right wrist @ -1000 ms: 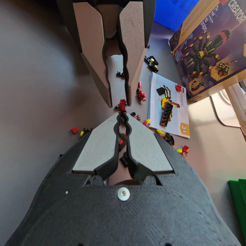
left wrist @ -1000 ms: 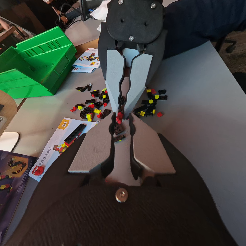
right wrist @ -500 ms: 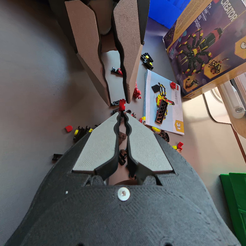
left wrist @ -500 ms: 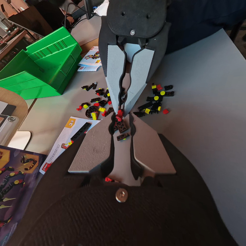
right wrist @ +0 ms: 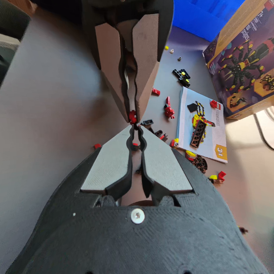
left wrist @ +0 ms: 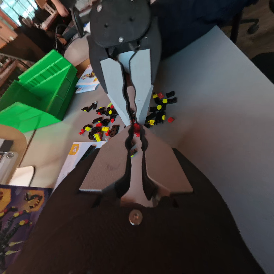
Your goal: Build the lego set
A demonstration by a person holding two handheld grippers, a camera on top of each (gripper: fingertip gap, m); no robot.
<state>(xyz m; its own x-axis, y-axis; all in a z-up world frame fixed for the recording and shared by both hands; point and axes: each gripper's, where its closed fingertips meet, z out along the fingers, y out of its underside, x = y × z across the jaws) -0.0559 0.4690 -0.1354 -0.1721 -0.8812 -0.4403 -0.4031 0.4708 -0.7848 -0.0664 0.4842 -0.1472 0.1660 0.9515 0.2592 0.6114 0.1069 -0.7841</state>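
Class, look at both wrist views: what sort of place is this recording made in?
Probably a shared office or lab workspace: a grey table strewn with small toy bricks, a green plastic storage bin beside it, and cluttered desks with cables beyond.

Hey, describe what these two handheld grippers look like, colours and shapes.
Both match: the left gripper and right gripper each have a rounded, ribbed black plastic body with a silver screw near the finger base, and two flat grey wedge-shaped fingers edged with wavy black pads. No cables or sleeves show.
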